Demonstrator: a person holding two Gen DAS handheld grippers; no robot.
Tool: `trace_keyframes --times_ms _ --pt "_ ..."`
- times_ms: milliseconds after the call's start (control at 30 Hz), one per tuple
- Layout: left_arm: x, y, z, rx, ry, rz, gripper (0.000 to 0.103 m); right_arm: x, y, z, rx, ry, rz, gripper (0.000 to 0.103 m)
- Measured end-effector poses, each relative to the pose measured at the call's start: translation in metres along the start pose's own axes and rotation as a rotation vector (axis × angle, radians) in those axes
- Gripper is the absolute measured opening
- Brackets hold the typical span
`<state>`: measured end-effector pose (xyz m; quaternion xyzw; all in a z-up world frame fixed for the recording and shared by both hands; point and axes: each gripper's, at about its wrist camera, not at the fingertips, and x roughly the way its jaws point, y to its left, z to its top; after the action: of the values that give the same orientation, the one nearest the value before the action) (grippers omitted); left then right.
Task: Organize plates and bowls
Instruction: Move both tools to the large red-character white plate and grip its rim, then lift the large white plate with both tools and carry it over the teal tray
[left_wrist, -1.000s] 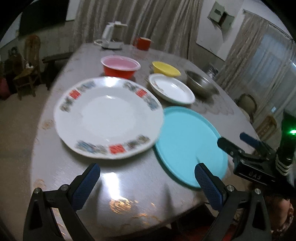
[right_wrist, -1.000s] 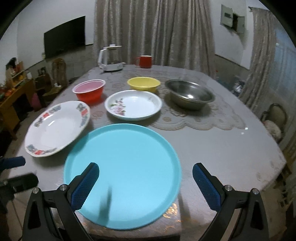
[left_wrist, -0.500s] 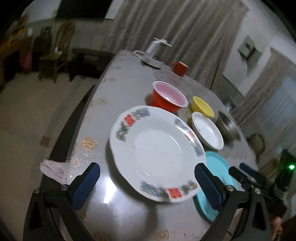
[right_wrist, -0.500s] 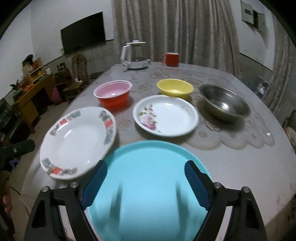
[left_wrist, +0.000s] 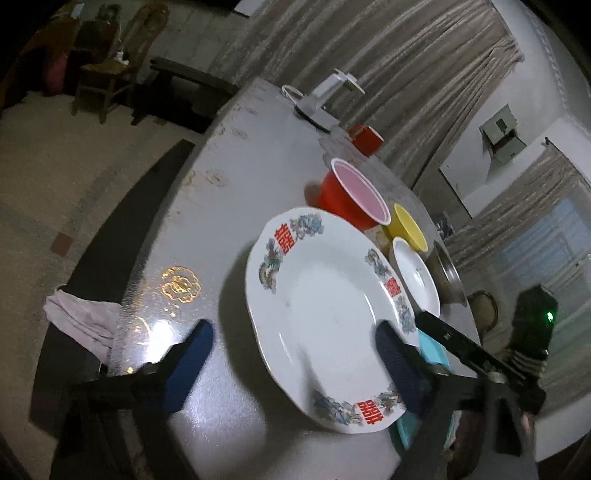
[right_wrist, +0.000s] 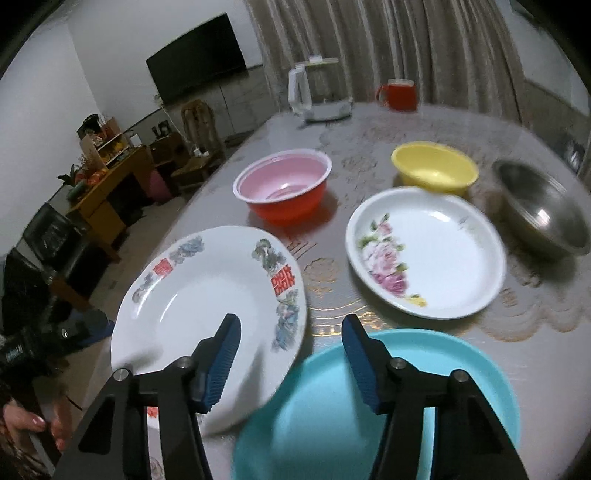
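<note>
Right wrist view shows the right gripper (right_wrist: 291, 354) open, with nothing between its two blue fingers (right_wrist: 221, 358). The fingers hang over the spot where the big white plate with red marks (right_wrist: 192, 306) meets the turquoise plate (right_wrist: 424, 373). The left finger is over the white plate's near right part, and the right finger is over the turquoise plate's far rim. The white plate's right edge looks like it lies over the turquoise plate, but the picture is blurry there, so I can't be sure.

Left wrist view shows the left gripper (left_wrist: 291, 354) open too, holding nothing. The same white plate (left_wrist: 317, 306) sits ahead of it and a bit to the right. One finger is over the bare table (left_wrist: 229, 192) just left of the plate, and the other is over the plate's right side. So both grippers are close to this plate, one from each side.

Farther back sit the red bowl with a pink inside (right_wrist: 284, 184), the yellow bowl (right_wrist: 434, 171), the small flowered plate (right_wrist: 428, 254) and the metal bowl (right_wrist: 543, 218).

I think the white plate is the next thing to pick up, and the right gripper's fingers seem better placed on its rim.
</note>
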<state>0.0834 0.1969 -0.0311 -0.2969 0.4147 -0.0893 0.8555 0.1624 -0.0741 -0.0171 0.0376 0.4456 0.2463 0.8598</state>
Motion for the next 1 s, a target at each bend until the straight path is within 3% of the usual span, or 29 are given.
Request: trace_keyframes --times_ms 167,467,633,667,700,1000 --pt "0.010 0.001 -0.001 0.002 0.032 -0.052 0.076 0.029 0.001 0.004 0.018 0.058 0.019 0.048" --pt "0.017 0.002 -0.004 0.027 0.040 -0.065 0.074 0.053 0.003 0.006 0.028 0.095 0.052 0.036" --pt "0.026 -0.002 -0.004 0.063 0.056 -0.090 0.057 0.056 0.001 0.011 0.045 0.088 0.064 0.032" --pt "0.027 -0.003 -0.004 0.072 0.059 -0.088 0.046 0.056 0.000 0.011 0.046 0.086 0.065 0.031" --pt "0.028 -0.003 -0.004 0.080 0.064 -0.083 0.043 0.053 0.001 0.009 0.040 0.084 0.066 0.031" --pt "0.032 -0.019 -0.009 0.203 0.051 0.017 0.040 0.046 0.016 0.003 -0.046 0.059 -0.001 0.033"
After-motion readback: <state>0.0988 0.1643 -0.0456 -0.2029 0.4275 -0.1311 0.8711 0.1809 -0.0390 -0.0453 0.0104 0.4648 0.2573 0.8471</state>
